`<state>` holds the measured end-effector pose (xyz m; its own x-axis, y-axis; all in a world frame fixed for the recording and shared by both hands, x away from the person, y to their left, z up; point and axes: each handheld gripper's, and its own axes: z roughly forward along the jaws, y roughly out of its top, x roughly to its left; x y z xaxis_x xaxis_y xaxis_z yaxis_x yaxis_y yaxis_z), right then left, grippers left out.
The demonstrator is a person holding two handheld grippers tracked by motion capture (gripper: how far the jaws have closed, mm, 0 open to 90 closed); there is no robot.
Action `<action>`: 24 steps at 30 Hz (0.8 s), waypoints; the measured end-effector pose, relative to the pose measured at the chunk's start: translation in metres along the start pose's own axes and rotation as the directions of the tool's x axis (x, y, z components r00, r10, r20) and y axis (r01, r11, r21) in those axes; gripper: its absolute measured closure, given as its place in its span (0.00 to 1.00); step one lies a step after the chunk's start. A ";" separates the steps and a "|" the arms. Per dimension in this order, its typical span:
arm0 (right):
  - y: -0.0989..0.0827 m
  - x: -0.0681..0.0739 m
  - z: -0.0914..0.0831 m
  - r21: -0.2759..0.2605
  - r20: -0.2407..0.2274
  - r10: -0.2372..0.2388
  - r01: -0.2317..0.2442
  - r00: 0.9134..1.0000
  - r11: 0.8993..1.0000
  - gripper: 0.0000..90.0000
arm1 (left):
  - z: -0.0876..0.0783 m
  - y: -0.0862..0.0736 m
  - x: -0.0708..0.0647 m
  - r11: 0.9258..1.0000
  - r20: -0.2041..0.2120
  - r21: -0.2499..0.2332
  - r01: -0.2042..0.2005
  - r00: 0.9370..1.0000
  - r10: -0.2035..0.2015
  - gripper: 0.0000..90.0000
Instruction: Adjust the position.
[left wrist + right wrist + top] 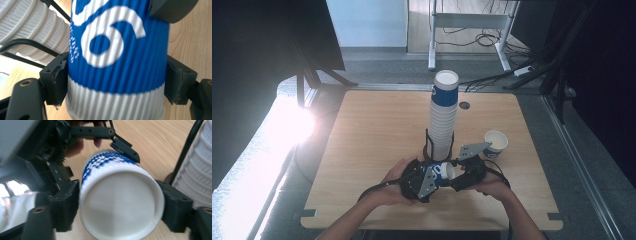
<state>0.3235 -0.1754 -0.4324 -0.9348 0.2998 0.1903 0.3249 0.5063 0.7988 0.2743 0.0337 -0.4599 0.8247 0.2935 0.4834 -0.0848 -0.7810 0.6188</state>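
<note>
Above the table [377,125], just before the tall cup stack [443,117], the left gripper [432,176] clamps a blue-and-white paper cup [441,171] while the right gripper [457,172] jaws flank its base, barely touching; squeezing could crush it, or it could drop mid-handover.

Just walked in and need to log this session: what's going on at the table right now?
A person is passing a blue-and-white ribbed paper cup between two hand-held grippers, in front of a tall stack of matching paper cups in a black wire holder on the wooden table. The left gripper is clamped on the cup's sides. The right gripper has its jaws around the cup's white end; whether its pads press is unclear. Another single paper cup stands upright to the right.
</note>
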 end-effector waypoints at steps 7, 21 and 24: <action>0.016 0.006 -0.015 0.090 0.041 -0.061 0.057 0.997 0.994 0.19 | -0.001 -0.001 0.001 1.000 -0.010 0.012 -0.018 1.000 0.018 0.22; 0.048 0.006 -0.011 0.413 -0.010 -0.113 0.107 0.994 0.905 0.18 | 0.001 0.005 0.001 0.995 -0.048 0.057 -0.086 0.995 0.089 0.23; 0.051 0.005 -0.008 0.438 -0.020 -0.105 0.103 0.994 0.893 0.19 | 0.003 0.005 0.000 0.991 -0.053 0.074 -0.107 0.992 0.112 0.23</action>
<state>0.3342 -0.1547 -0.3857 -0.9663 0.2291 0.1171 0.2569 0.8371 0.4830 0.2752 0.0282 -0.4589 0.7793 0.2334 0.5815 -0.1311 -0.8468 0.5155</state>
